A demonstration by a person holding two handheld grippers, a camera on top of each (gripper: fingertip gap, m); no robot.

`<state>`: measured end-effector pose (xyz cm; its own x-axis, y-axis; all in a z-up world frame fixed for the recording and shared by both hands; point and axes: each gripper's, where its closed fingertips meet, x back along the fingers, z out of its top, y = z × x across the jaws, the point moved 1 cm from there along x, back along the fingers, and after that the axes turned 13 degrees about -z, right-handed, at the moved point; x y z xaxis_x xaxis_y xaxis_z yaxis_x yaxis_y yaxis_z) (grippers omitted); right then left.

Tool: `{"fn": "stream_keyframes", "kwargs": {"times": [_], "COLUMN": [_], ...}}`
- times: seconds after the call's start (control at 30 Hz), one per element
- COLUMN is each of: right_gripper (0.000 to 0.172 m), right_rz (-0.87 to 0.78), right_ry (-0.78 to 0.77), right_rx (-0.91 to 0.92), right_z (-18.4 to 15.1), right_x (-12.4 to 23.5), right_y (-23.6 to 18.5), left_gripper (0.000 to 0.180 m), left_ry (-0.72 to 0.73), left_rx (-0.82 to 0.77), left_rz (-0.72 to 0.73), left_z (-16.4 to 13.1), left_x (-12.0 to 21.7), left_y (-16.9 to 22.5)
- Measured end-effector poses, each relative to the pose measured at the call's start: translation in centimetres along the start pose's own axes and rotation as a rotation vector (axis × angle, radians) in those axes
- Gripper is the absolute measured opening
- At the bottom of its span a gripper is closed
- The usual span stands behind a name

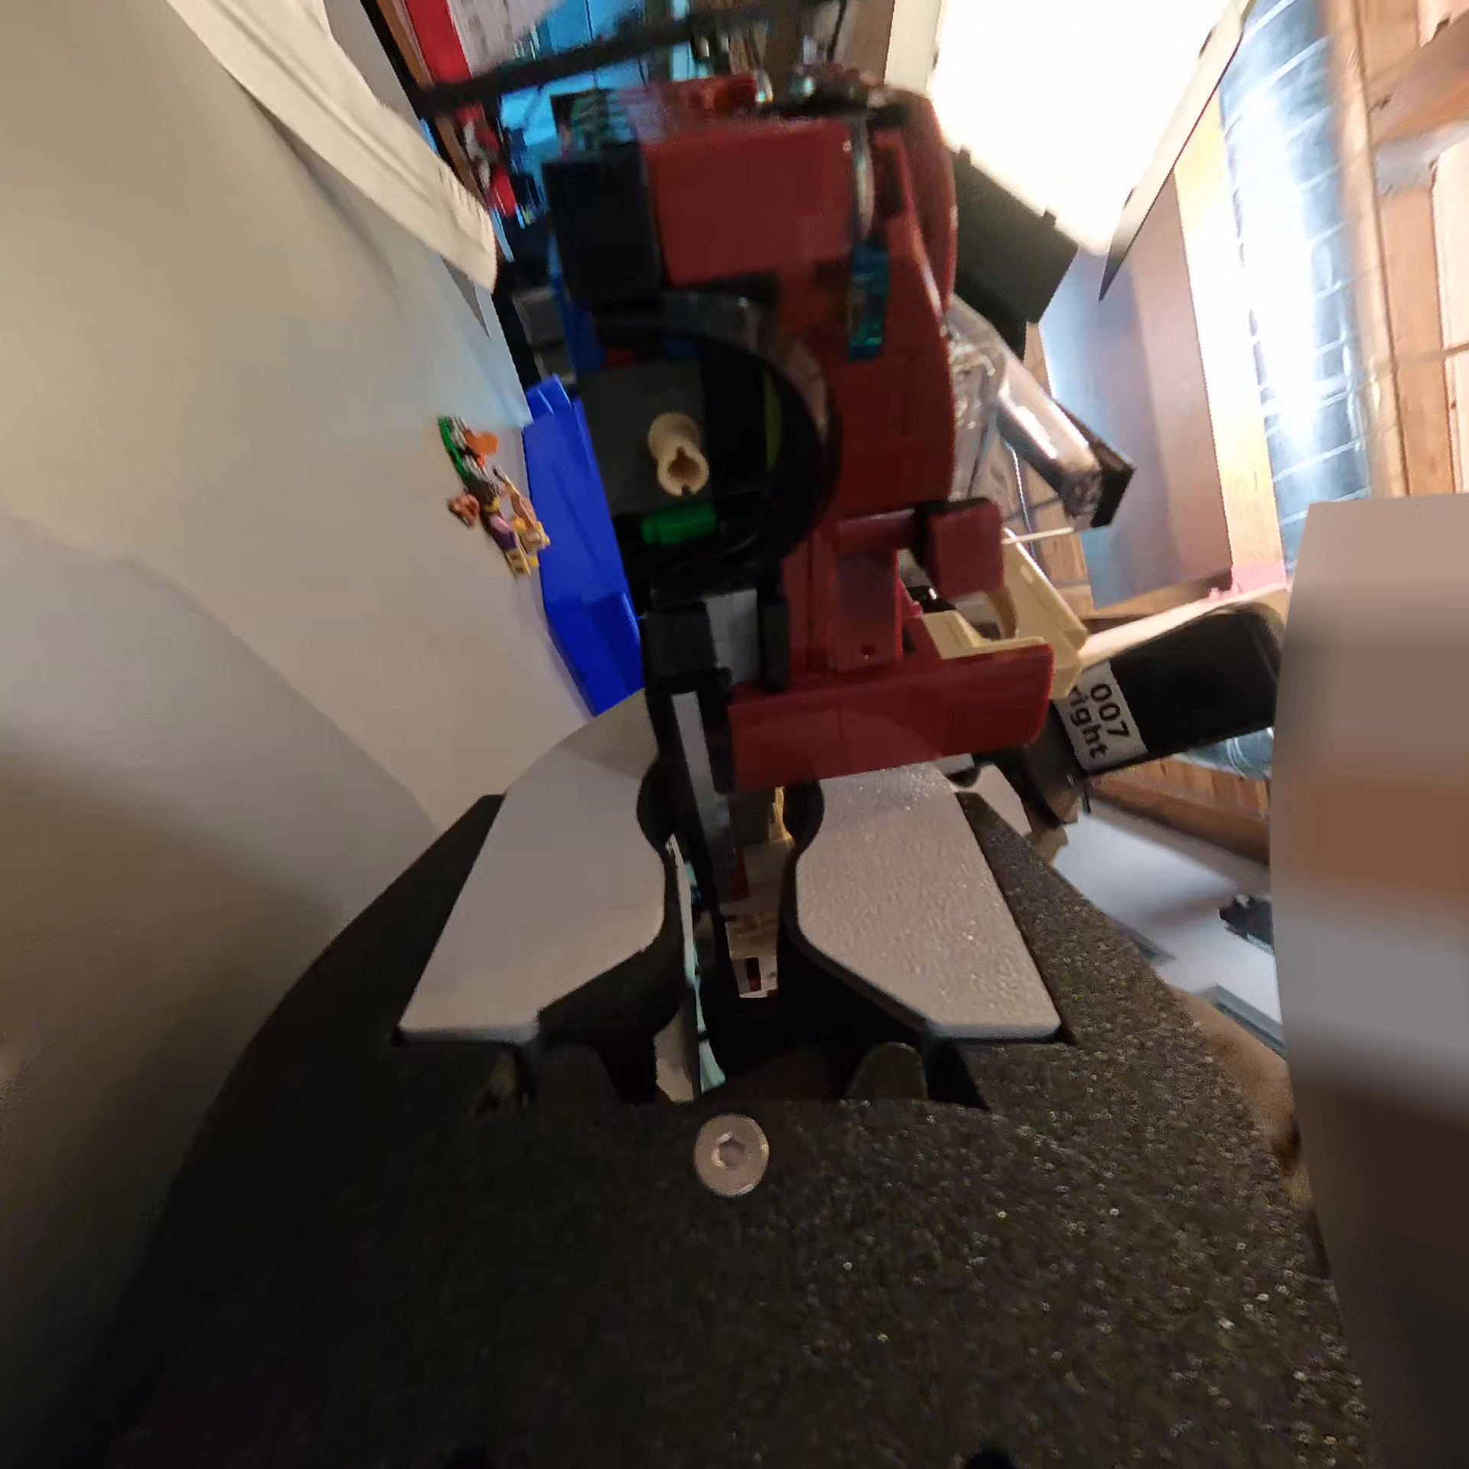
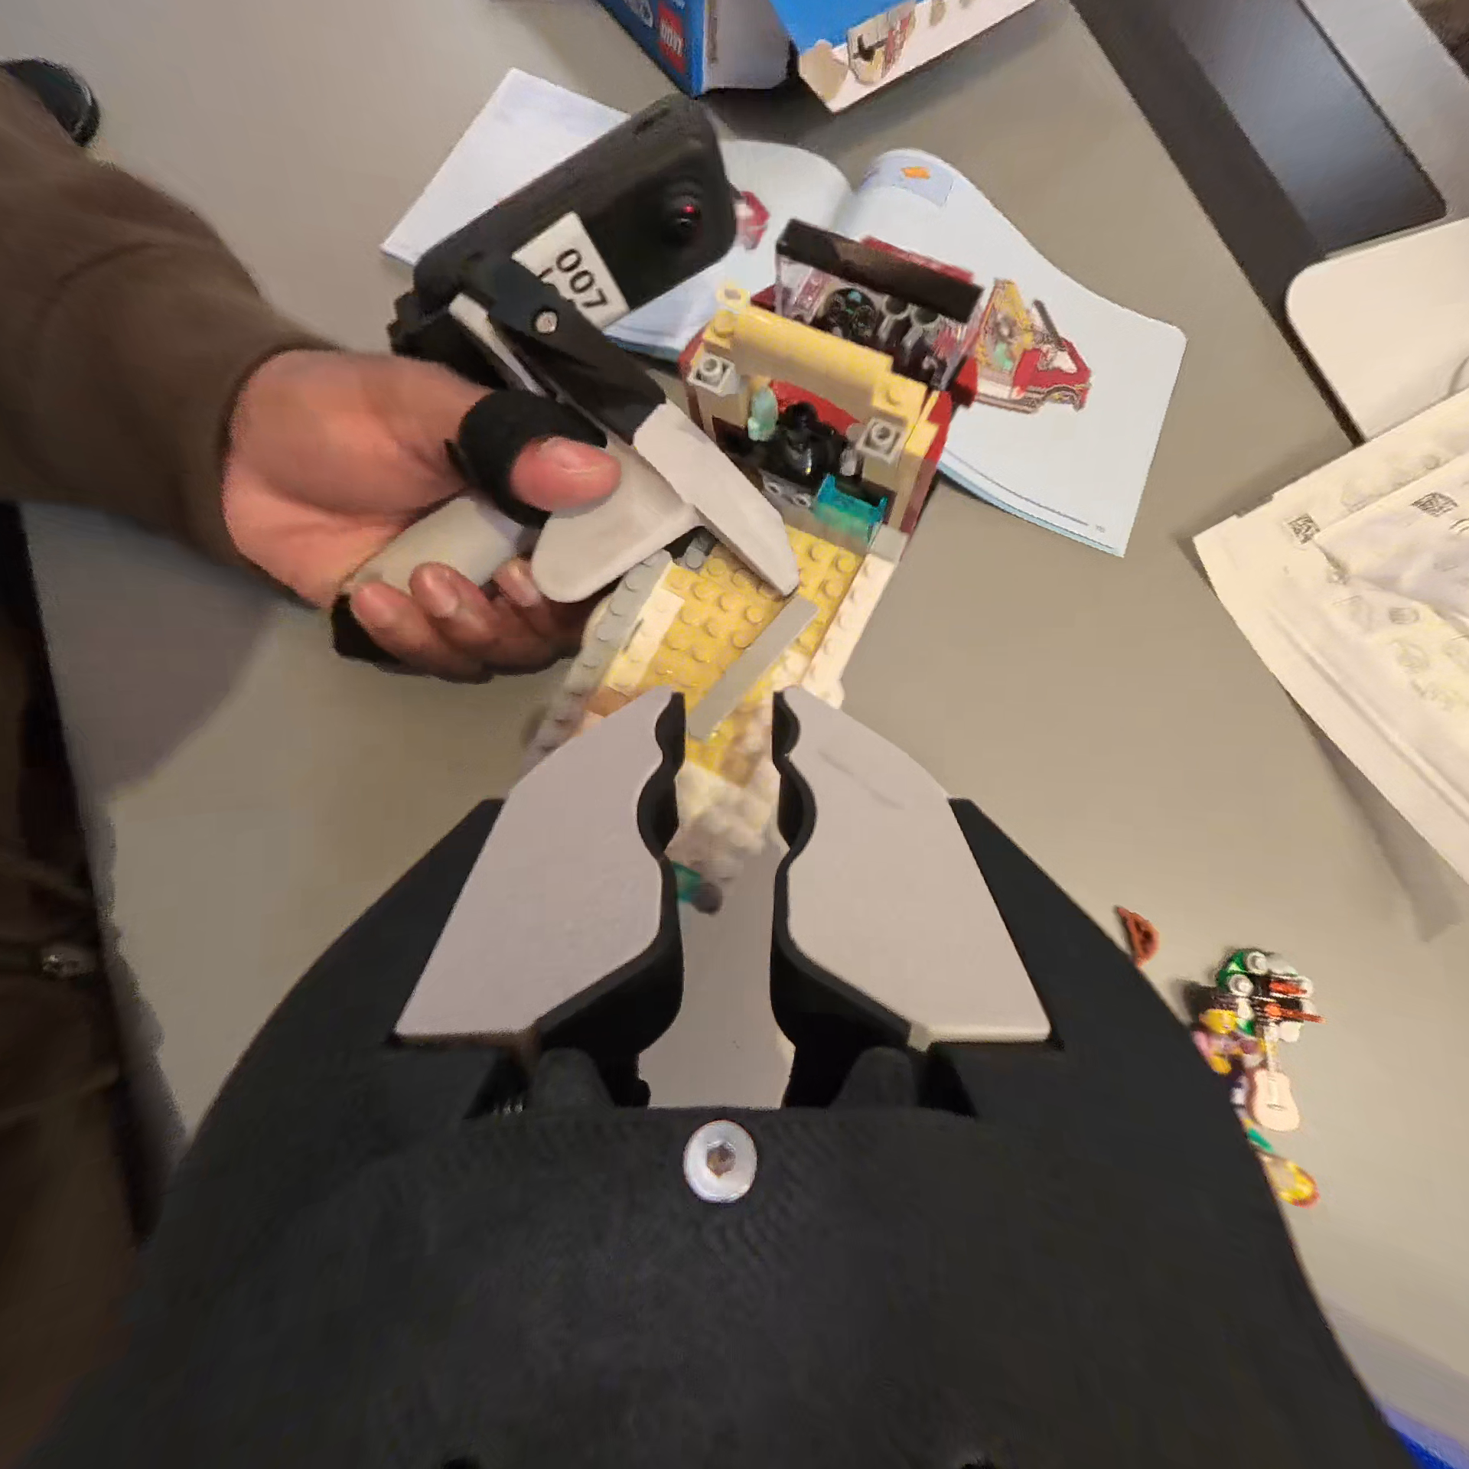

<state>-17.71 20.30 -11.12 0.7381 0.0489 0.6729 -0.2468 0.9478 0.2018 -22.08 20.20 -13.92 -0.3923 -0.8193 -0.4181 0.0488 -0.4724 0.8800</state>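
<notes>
Left wrist view: rolled sideways, looking along the table [image 1: 199,397], sitting very close against the brick model [image 1: 795,397]. Right wrist view: looking steeply down onto the table [image 2: 1033,755], a little farther off. Sharing the brick model [image 2: 795,477], the minifigure cluster [image 1: 493,493] [image 2: 1256,1025], the left gripper [image 2: 715,556].

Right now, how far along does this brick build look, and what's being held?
Mostly built: the brick model already has red walls, a yellow studded floor and fittings inside. In hand: the left claw grips the model at its floor edge; the right claw is at the white end, grip unclear. A grey strip lies slanted on the floor, maybe not pressed in. Left over: small figures on the table, with the booklet open.
</notes>
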Motion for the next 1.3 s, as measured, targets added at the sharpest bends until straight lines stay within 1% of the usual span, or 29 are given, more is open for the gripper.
{"fn": "stream_keyframes", "kwargs": {"times": [0.07, 0.17, 0.23, 0.37, 0.6, 0.77, 0.87, 1.03, 1.3], "right_gripper": [0.020, 0.022, 0.024, 0.020, 0.014, 0.014, 0.013, 0.008, 0.008], "right_rz": [0.003, -0.044, -0.055, -0.081, -0.106, -0.115, -0.107, -0.075, -0.051], "right_ry": [-0.003, -0.048, -0.074, -0.091, -0.103, -0.096, -0.094, -0.097, -0.076], "right_rx": [-0.033, -0.038, -0.029, -0.004, 0.043, 0.045, 0.049, 0.114, 0.117], "right_z": [0.5, 0.2, -0.3, -0.5, -0.6, -0.6, -0.6, -0.9, -0.9], "right_x": [-0.3, -1.5, -2.3, -3.0, -3.1, -3.2, -3.2, -3.3, -3.2], "right_y": [-0.5, -0.5, -0.7, -1.1, -1.3, -1.3, -1.4, -2.4, -2.6], "left_gripper": [0.022, 0.022, 0.022, 0.022, 0.022, 0.022, 0.022, 0.022, 0.022], "left_ry": [0.068, 0.131, 0.132, 0.140, 0.138, 0.147, 0.161, 0.255, 0.260], "left_rx": [-0.016, -0.010, -0.010, -0.007, -0.003, -0.007, -0.009, -0.065, -0.052], "left_rz": [0.009, 0.020, 0.038, 0.062, 0.079, 0.088, 0.100, 0.162, 0.154], "left_z": [0.6, 0.6, 0.3, 0.2, 0.2, 0.2, 0.1, -0.7, -0.8], "left_x": [0.5, 1.0, 1.1, 1.2, 1.2, 1.3, 1.6, 2.8, 2.9], "left_y": [0.1, 0.1, -0.1, -0.3, -0.5, -0.6, -0.6, -0.1, -0.1]}}
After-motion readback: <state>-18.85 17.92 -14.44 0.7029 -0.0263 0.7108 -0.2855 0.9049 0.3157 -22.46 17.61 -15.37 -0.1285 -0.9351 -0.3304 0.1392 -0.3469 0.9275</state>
